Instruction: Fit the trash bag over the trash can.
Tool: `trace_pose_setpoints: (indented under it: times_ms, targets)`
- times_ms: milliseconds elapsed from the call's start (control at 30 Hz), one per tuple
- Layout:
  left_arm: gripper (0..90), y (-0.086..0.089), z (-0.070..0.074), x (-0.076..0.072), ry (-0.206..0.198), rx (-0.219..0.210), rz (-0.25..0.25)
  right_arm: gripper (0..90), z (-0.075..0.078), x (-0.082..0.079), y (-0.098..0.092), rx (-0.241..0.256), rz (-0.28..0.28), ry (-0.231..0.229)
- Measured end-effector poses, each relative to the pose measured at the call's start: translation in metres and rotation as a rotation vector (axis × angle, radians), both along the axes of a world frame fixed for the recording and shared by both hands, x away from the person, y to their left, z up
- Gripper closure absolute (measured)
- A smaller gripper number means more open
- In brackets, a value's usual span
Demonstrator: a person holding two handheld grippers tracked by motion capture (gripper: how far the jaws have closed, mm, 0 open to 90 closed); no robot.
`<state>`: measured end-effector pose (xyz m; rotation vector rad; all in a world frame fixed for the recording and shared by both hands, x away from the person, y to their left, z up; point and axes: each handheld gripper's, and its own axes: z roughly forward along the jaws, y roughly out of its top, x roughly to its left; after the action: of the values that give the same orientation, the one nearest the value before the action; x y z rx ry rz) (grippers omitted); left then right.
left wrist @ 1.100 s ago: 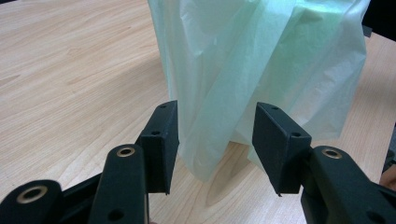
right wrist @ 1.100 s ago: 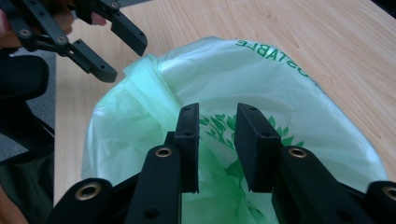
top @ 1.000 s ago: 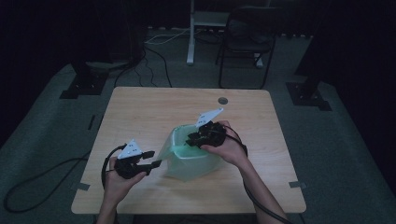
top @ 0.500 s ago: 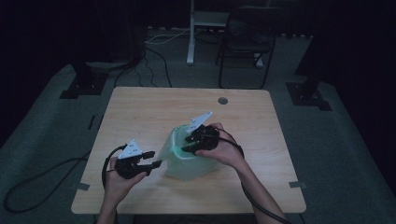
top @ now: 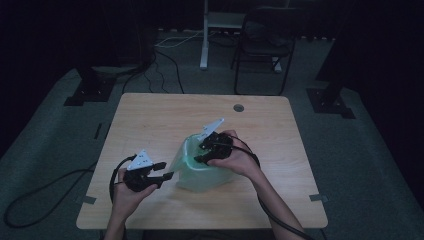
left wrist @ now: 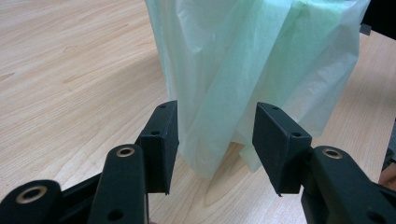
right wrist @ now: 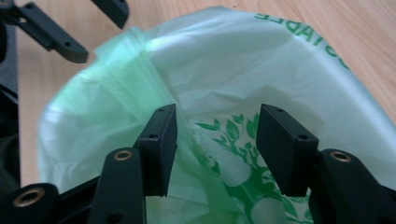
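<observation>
A pale green plastic bag (top: 200, 167) is standing near the middle of the bench (top: 150, 120). The right tool (right wrist: 215, 130) is reaching into its mouth, jaws apart. The left tool (left wrist: 215, 135), at the bag's eight o'clock, is gaping around its lower folds.

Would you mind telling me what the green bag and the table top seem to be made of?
The green bag looks like thin plastic film with a soft matt finish: it is translucent, creases into folds, and bears a printed green tree motif. The table seems to be light wood or a wood-look laminate, with visible grain lines and a smooth low sheen; which of the two, I cannot tell.
</observation>
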<state>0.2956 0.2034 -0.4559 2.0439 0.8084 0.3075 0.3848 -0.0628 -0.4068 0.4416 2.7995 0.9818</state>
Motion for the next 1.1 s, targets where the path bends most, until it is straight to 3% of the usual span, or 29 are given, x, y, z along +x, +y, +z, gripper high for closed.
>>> trace_pose_setpoints:
  times_ms: [233,400,567,833,1033,1100]
  targets:
    - [51.6,0.0,0.0,0.0,0.0,0.003,-0.001,51.1,-0.001,0.004,0.001,-0.036,-0.051,-0.041]
    - [51.7,0.001,0.0,-0.001,-0.002,-0.001,0.002,51.8,-0.002,0.007,0.0,-0.064,-0.119,-0.092]
    - [51.7,0.001,0.0,-0.001,-0.001,-0.001,0.003,51.8,-0.003,0.01,-0.004,-0.061,-0.154,-0.098]
    - [51.6,0.0,0.0,0.0,-0.001,0.0,0.0,48.9,-0.002,0.002,0.001,-0.09,-0.1,-0.083]
    - [51.7,0.0,0.0,0.0,-0.001,0.001,0.0,48.9,0.0,-0.005,0.004,-0.071,-0.017,-0.043]
    - [51.6,0.0,0.0,0.0,-0.002,0.001,0.0,53.4,0.001,-0.007,0.006,-0.067,0.018,-0.017]
